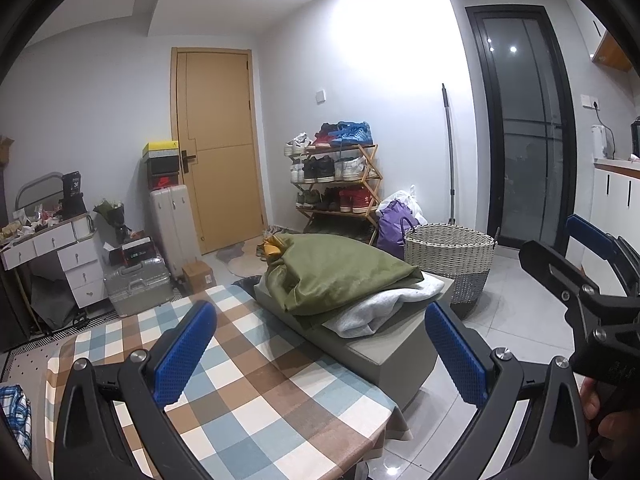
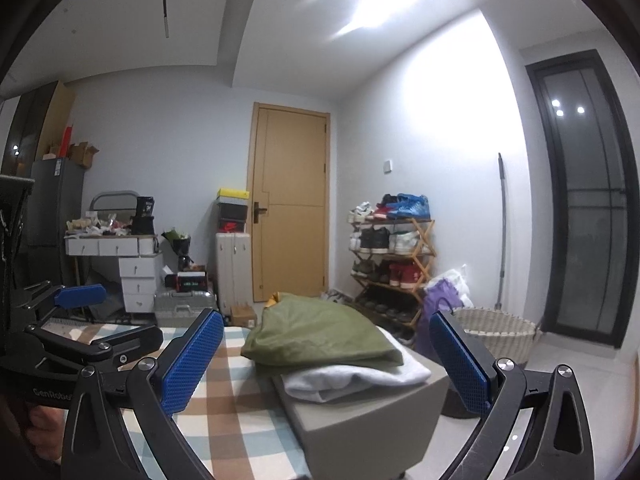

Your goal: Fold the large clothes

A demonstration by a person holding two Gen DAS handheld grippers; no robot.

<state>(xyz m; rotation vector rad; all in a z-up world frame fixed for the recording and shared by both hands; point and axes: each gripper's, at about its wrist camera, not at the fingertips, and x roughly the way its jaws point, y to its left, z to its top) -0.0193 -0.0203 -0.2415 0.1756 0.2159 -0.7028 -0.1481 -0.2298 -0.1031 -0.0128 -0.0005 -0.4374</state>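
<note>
A folded olive-green garment [image 1: 340, 272] [image 2: 320, 334] lies on top of a folded light grey garment [image 1: 380, 308] [image 2: 360, 378]. Both rest on a grey box-shaped stool [image 1: 400, 354] [image 2: 360, 432] beside the table. My left gripper [image 1: 320, 352] hovers open over the checked tablecloth [image 1: 248, 380], with nothing between its blue pads. My right gripper [image 2: 326, 364] is open too, held in front of the stack and apart from it. In the left wrist view the right gripper [image 1: 588, 276] shows at the right edge. The left gripper [image 2: 80, 320] appears at the left of the right wrist view.
A woven laundry basket [image 1: 448, 256] [image 2: 500, 330] stands on the tiled floor behind the stool. A shoe rack [image 1: 336, 184], a purple bag [image 1: 394, 222], suitcases [image 1: 172, 220] and a white drawer desk [image 1: 60, 252] line the far wall. A blue plaid cloth [image 1: 14, 412] lies at the table's left edge.
</note>
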